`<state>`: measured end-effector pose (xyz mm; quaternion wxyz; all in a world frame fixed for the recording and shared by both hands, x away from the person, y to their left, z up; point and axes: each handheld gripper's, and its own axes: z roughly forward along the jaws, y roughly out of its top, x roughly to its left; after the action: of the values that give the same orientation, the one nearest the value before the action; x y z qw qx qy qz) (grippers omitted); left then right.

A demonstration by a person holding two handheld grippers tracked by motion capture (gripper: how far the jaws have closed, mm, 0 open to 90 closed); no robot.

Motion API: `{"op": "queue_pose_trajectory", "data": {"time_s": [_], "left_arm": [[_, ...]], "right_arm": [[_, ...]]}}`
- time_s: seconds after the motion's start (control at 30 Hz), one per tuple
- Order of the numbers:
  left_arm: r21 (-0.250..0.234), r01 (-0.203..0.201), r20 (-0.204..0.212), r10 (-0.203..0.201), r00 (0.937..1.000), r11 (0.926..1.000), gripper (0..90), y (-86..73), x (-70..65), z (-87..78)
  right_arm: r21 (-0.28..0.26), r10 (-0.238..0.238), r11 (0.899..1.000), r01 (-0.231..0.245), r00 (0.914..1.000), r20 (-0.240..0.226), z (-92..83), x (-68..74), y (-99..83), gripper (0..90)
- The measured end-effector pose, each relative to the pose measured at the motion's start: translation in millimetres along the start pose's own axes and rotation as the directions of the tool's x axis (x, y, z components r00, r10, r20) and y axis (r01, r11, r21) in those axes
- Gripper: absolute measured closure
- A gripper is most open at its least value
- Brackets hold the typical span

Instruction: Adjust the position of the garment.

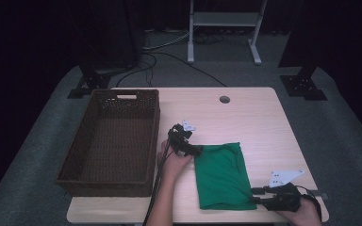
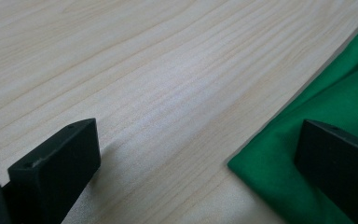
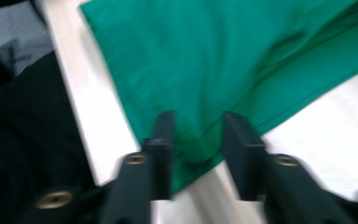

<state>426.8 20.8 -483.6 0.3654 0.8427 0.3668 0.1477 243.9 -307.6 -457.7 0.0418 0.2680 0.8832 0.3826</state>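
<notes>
cloth (image 1: 222,175) folded, lower centre | L gripper (image 1: 194,150) jaws wide, at cloth's top-left corner, nothing held | R gripper (image 1: 255,195) part-open, jaws astride bottom-right corner, no pinch | basket (image 1: 79,141) left

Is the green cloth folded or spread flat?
Folded: the cloth lies as a neat rectangle on the table, and doubled layers show at its edge in both gripper views.
</notes>
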Motion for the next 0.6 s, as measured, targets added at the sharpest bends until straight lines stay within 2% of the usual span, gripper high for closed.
{"op": "queue_pose_trajectory", "data": {"time_s": [0.13,0.27,0.43,0.6], "left_arm": [[-0.001,0.000,0.000,0.000,1.0000,1.0000,0.0,0.0,0.0,0.1],[0.001,0.000,0.000,0.000,1.0000,1.0000,0.0,0.0,0.0,-0.1],[0.000,0.001,0.000,-0.001,1.0000,1.0000,0.0,0.0,0.0,0.0],[0.000,0.001,0.000,-0.001,1.0000,1.0000,0.0,0.0,0.0,0.0]], "right_arm": [[-0.055,0.024,0.998,-0.021,0.9990,0.038,-1.8,-11.1,10.2,50.5],[-0.094,0.043,0.995,-0.036,0.9962,0.076,0.0,-27.1,24.7,52.5],[-0.115,0.065,0.992,-0.052,0.9920,0.108,10.1,-50.4,44.8,55.7],[-0.107,0.085,0.992,-0.072,0.9891,0.120,25.7,-70.9,61.8,57.9]]}}
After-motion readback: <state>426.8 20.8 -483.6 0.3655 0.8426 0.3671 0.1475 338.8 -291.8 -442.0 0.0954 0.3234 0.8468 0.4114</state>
